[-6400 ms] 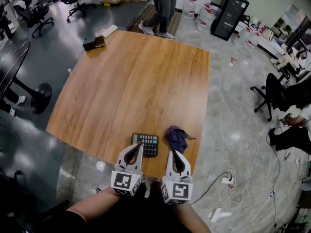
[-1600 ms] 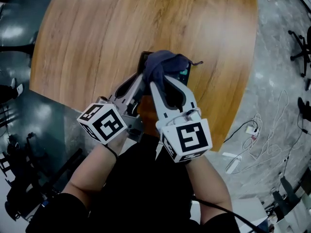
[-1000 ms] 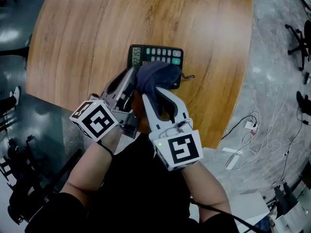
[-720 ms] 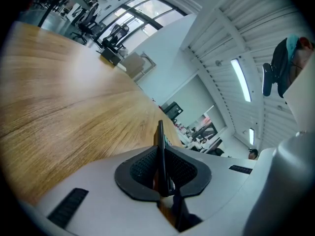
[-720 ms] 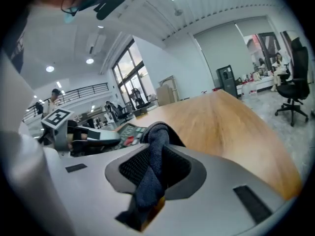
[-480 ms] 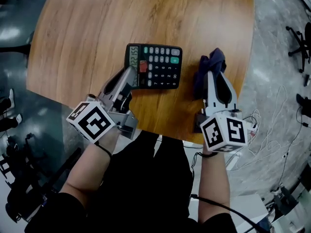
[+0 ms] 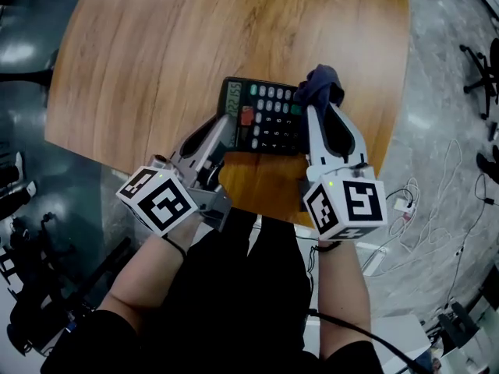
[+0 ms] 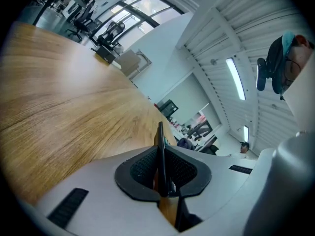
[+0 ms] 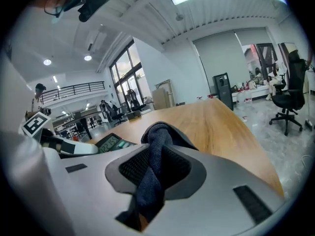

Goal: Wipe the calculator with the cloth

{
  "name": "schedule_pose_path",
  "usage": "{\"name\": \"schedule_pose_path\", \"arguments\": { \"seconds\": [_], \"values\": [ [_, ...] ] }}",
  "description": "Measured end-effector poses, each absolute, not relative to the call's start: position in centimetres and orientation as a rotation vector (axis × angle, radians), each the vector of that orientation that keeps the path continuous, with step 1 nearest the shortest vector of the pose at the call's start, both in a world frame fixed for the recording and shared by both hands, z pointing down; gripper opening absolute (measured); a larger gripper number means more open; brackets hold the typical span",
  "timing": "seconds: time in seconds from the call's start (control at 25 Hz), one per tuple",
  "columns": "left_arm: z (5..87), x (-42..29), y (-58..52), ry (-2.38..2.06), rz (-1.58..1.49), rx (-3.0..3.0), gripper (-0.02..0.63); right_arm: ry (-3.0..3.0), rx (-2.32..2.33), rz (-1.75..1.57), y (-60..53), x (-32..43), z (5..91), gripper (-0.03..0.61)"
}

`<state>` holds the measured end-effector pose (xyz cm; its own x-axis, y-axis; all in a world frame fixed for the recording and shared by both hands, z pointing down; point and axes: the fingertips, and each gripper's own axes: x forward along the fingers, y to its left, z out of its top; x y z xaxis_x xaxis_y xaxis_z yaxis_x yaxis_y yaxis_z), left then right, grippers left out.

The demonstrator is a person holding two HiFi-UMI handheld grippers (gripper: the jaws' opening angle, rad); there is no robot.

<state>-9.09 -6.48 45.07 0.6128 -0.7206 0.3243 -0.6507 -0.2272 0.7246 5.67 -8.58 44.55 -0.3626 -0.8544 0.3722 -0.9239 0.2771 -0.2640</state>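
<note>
Currently the left tool (image 7: 224,128) clamps the calculator (image 7: 269,119) by its left edge, mid-frame on the desk (image 7: 187,37). The right tool (image 7: 316,106) grips the cloth (image 7: 318,84) at its upper-right corner. Wiping appears underway, with most keys left.

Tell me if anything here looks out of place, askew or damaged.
Nothing stands out. The calculator looks intact near the table's near edge, its left side pinched by the left gripper. The right gripper holds the bunched cloth at its far right corner. Nothing is spilled.
</note>
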Motion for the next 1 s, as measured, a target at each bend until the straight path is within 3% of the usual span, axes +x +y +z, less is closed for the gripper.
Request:
{"name": "schedule_pose_path", "arguments": {
  "seconds": [0.52,1.0],
  "values": [
    [46.1,-8.6,-6.1,-1.110,-0.075,1.914,0.051,-2.545,1.392,0.727,-4.3,-3.2,44.0,0.075],
    [46.7,-9.9,-6.7,-1.162,-0.120,1.854,0.049,-2.755,1.165,0.943,-0.6,-5.7,39.6,0.072]
  ]
}}
